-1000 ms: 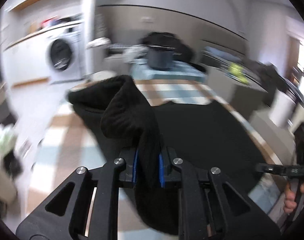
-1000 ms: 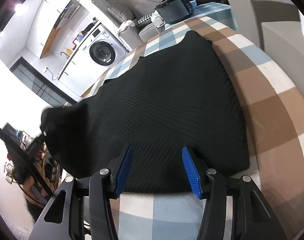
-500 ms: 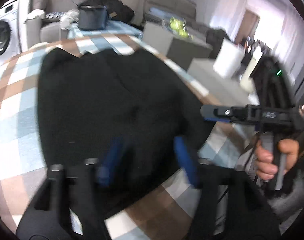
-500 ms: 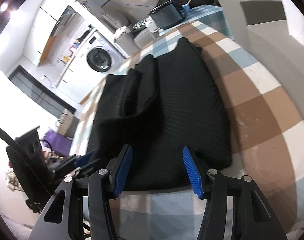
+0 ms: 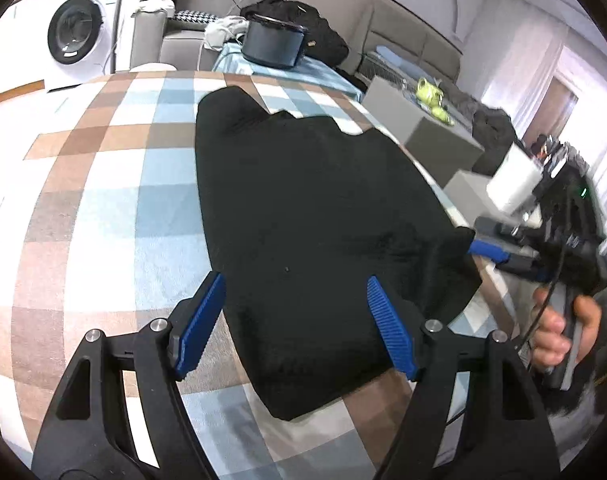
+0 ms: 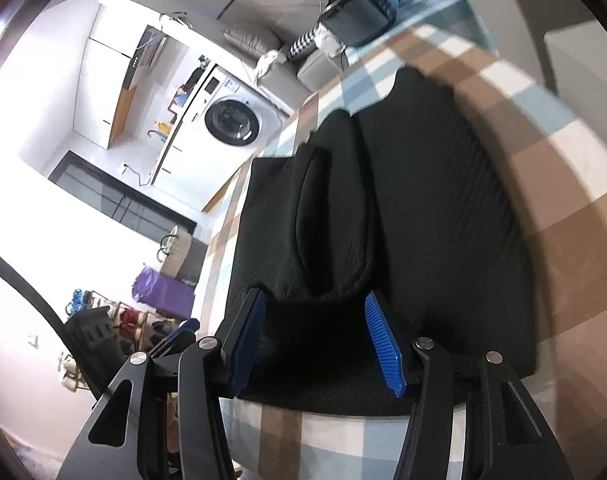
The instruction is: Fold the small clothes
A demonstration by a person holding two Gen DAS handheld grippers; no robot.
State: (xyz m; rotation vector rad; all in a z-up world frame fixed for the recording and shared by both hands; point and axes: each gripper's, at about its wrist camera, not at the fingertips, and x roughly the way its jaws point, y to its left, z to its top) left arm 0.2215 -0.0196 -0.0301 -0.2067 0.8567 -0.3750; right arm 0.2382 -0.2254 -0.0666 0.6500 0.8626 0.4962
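Observation:
A black knit garment (image 5: 315, 216) lies folded lengthwise on the checked tablecloth (image 5: 103, 184). In the right wrist view the garment (image 6: 423, 208) shows one side lapped over the middle. My left gripper (image 5: 295, 320) is open and empty, its blue pads either side of the garment's near end. My right gripper (image 6: 315, 340) is open and empty just above the garment's near edge; it also shows at the right of the left wrist view (image 5: 491, 254), at the garment's right corner.
A dark pot (image 5: 273, 42) stands on a blue-covered table at the back. A washing machine (image 5: 77, 26) is at the back left. Grey boxes (image 5: 439, 140) stand beside the table's right edge. A shoe rack (image 6: 115, 320) is on the floor.
My left gripper has let go of the garment's side, which now lies folded over the middle, and has opened and swung to the near end. My right gripper has moved closer over the near edge.

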